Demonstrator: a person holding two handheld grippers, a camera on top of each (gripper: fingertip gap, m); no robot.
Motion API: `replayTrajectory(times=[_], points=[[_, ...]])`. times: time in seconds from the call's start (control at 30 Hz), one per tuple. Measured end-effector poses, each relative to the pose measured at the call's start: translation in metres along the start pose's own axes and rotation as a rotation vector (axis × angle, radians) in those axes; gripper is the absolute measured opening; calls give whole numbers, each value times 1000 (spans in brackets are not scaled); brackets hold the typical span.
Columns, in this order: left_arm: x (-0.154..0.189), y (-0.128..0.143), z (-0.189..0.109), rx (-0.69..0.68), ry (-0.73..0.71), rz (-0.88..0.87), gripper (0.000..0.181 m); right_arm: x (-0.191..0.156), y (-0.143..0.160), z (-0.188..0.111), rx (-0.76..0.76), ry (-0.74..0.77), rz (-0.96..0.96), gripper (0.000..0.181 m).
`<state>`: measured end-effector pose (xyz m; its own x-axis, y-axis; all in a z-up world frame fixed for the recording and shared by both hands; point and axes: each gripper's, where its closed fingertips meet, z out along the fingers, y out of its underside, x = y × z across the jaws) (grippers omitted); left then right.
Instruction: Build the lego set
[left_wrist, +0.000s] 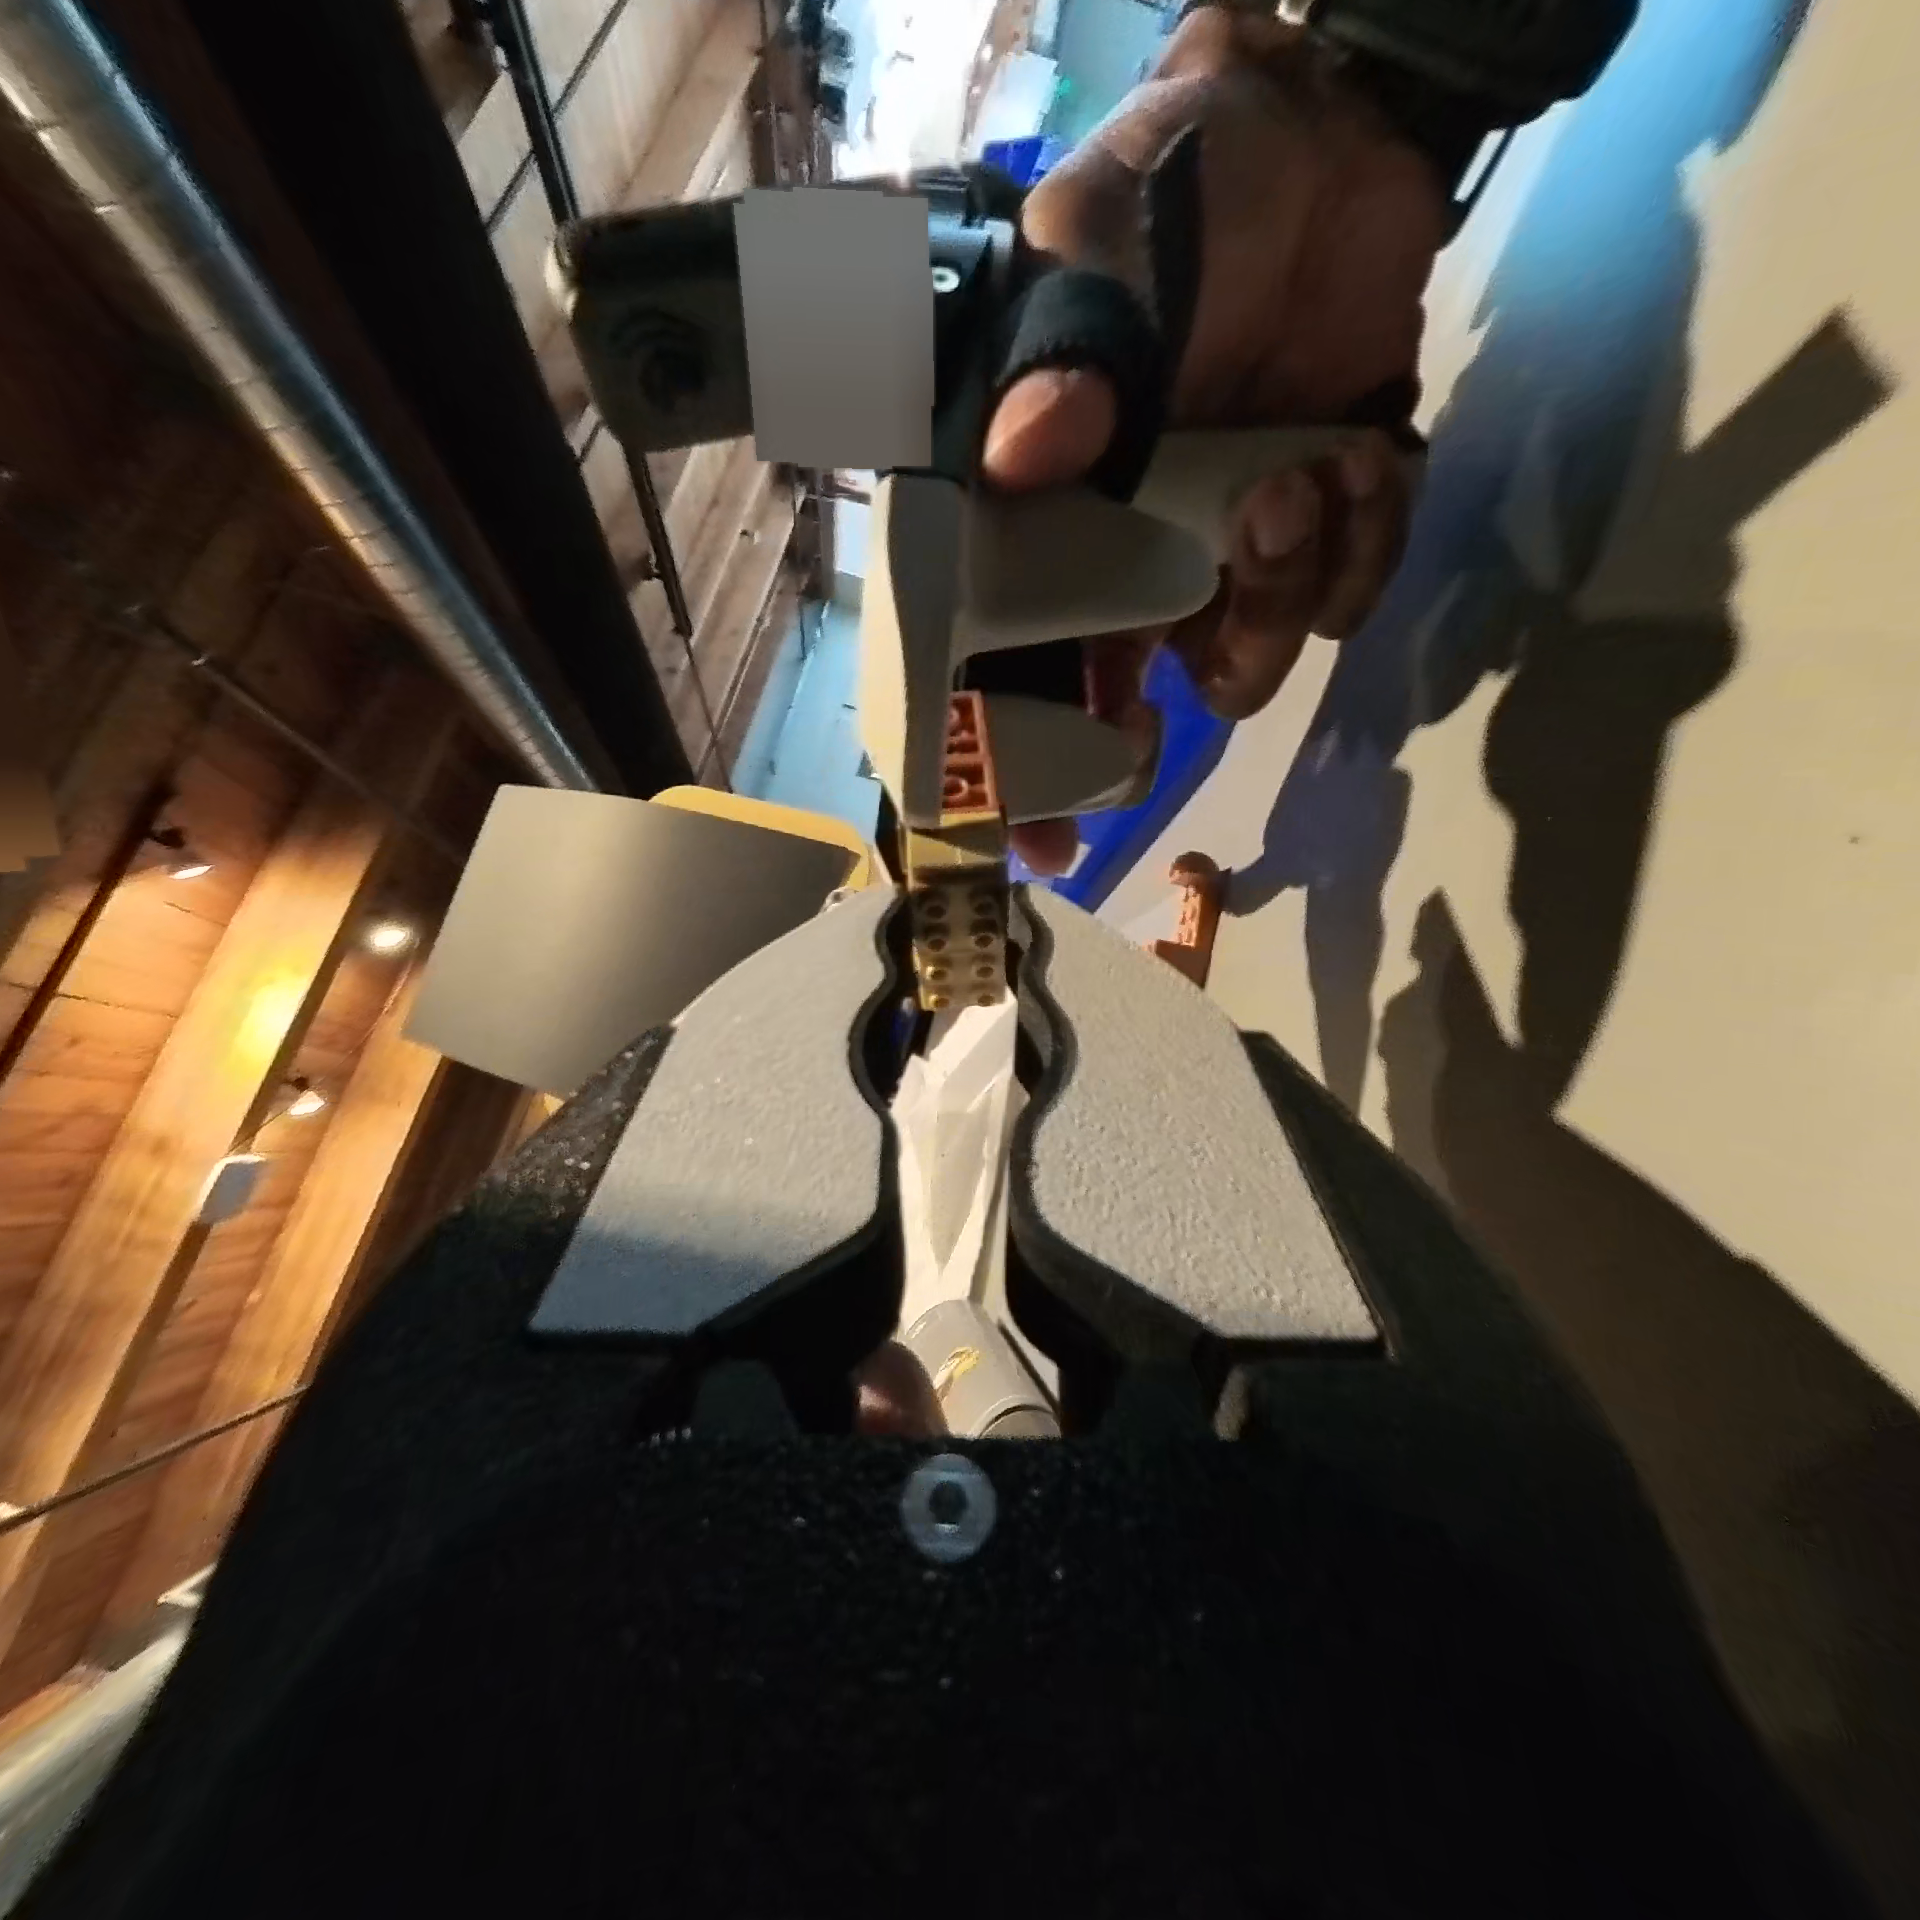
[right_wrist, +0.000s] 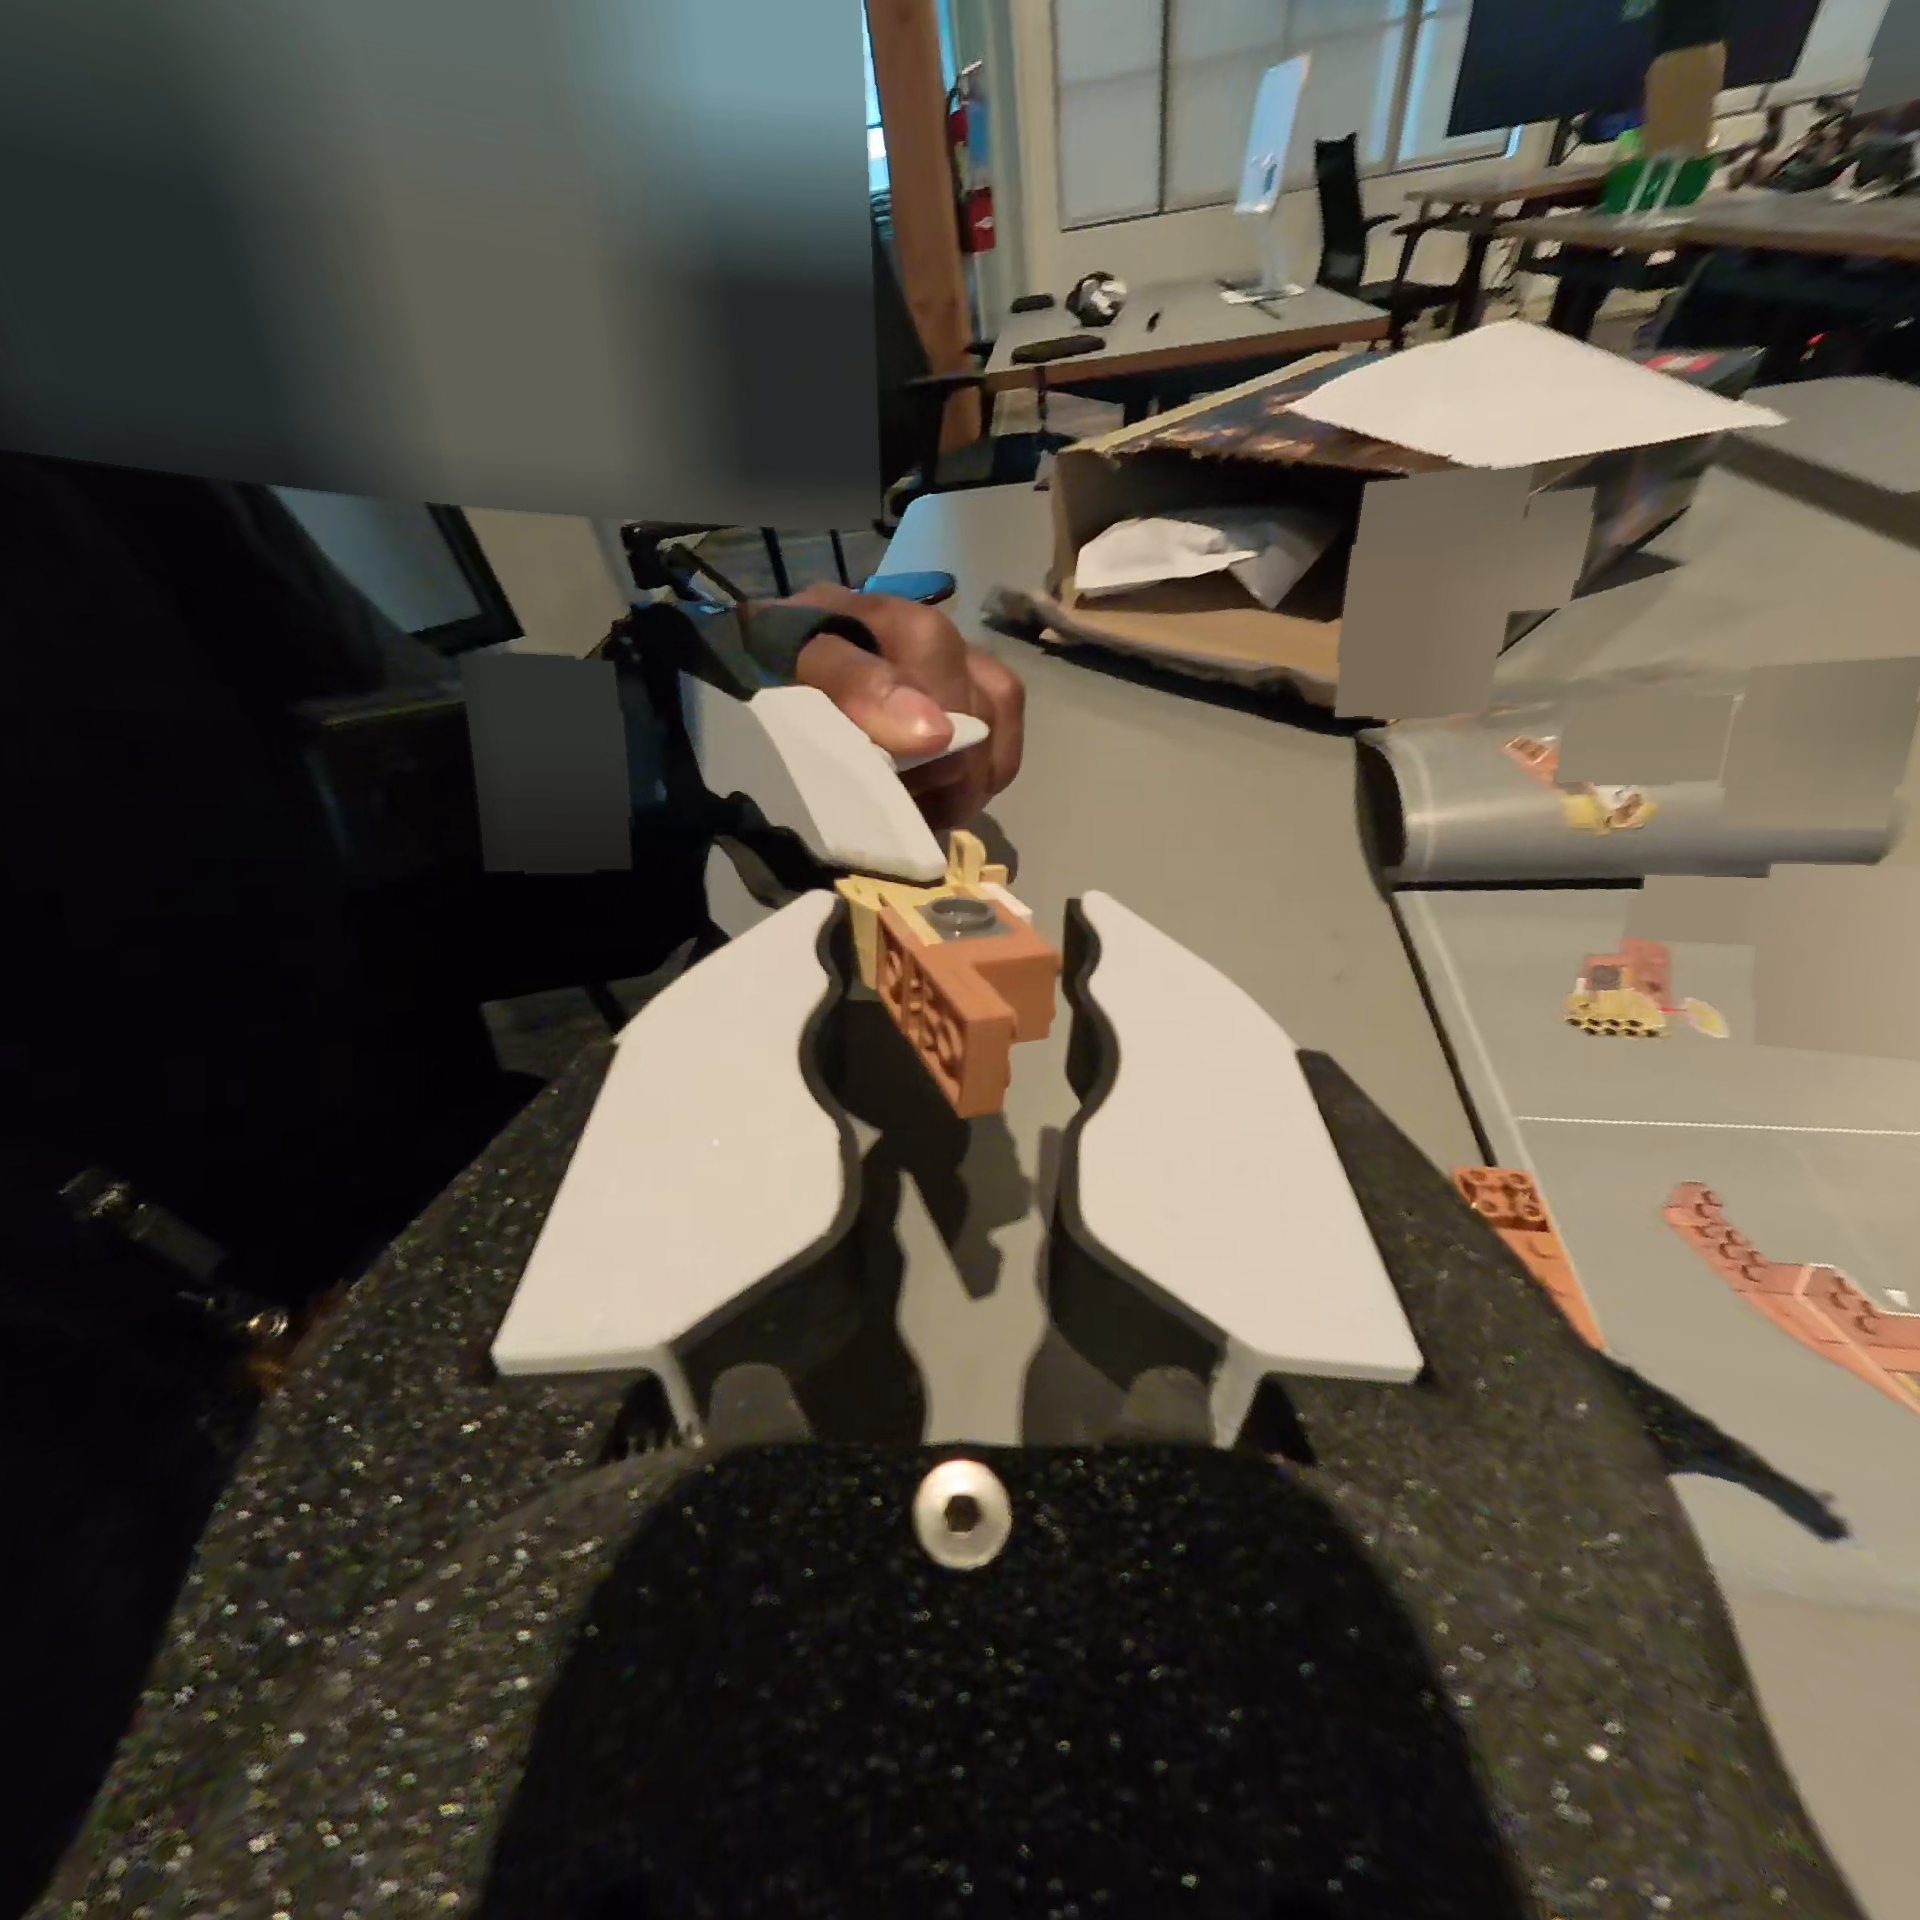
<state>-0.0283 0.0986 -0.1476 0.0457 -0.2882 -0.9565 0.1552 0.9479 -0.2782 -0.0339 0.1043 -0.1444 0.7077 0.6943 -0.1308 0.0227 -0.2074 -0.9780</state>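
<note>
Left gripper (left_wrist: 961, 961) rolled sideways, clamped on tan end of brick assembly (right_wrist: 951, 982); right gripper (right_wrist: 951, 997) level over grey table (right_wrist: 1195, 831), jaws spread around brown end, not gripping.

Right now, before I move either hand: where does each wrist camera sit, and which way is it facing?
Left wrist view: sits on the left tongs, rolled sideways so the table stands at right; looks at the lego assembly clamped at its tips, right hand beyond.
Right wrist view: sits on the right tongs, upright; looks across the table toward the cardboard box; left hand beyond.
Shared: lego assembly, both tongs, table.
</note>
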Motion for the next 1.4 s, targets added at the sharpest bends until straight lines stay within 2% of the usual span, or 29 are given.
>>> replayTrajectory(times=[0.4, 0.87, 1.1, 1.4], points=[[-1, -4, -3, 26, 8, -28, 16, -5, -2, 0, 32, -55, 28, 34], [-5, -2, -2, 10, -6, -67, 16, -4, -6, -3, 79, -50, 59, 29], [0, -1, 1, -8, 6, -44, 17, -6, 6, 6, -2, -58, 82, 35], [0, -1, 1, -8, 9, -51, 16, -7, 6, 7, 4, -60, 94, 34]])
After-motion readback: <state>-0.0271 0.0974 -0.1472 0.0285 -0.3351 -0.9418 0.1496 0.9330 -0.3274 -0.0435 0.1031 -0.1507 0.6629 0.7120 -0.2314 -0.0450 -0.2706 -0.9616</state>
